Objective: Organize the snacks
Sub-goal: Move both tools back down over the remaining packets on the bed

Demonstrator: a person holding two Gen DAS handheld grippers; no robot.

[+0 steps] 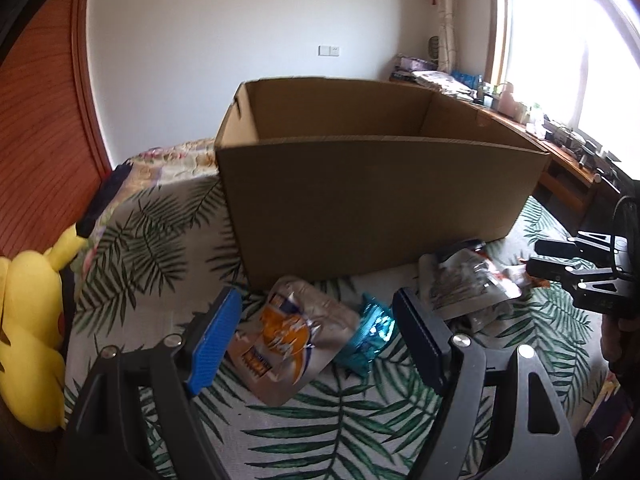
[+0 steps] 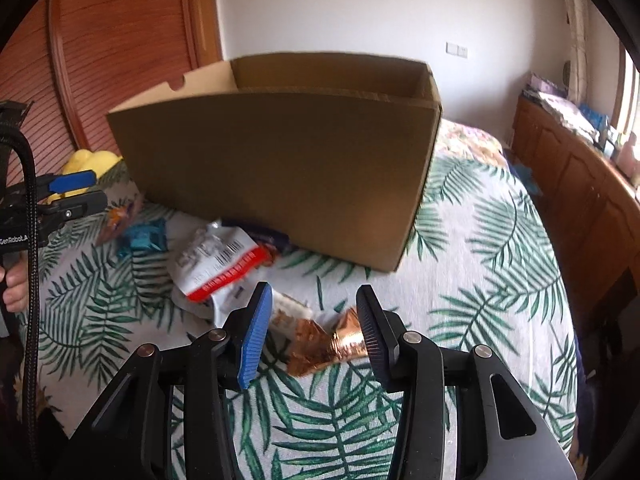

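In the left wrist view my left gripper (image 1: 316,296) is open just above the bed, its fingers on either side of an orange and silver snack bag (image 1: 288,340) and a teal packet (image 1: 370,330). In the right wrist view my right gripper (image 2: 313,289) is open low over a crumpled copper wrapper (image 2: 320,340), which lies between its fingers. A white and red bag (image 2: 216,264) lies in front of an open-topped cardboard box (image 2: 280,160), which hides part of a dark packet (image 2: 276,240). The cardboard box (image 1: 360,184) stands behind the snacks, and its bottom is hidden.
The bed wears a palm-leaf cover (image 2: 480,260). A yellow plush toy (image 1: 28,320) lies at its left edge beside a wooden slatted wardrobe (image 1: 36,140). A wooden sideboard (image 2: 580,200) with clutter runs along the right under a bright window (image 1: 560,40). A hand (image 2: 14,286) holds the left gripper (image 2: 98,189).
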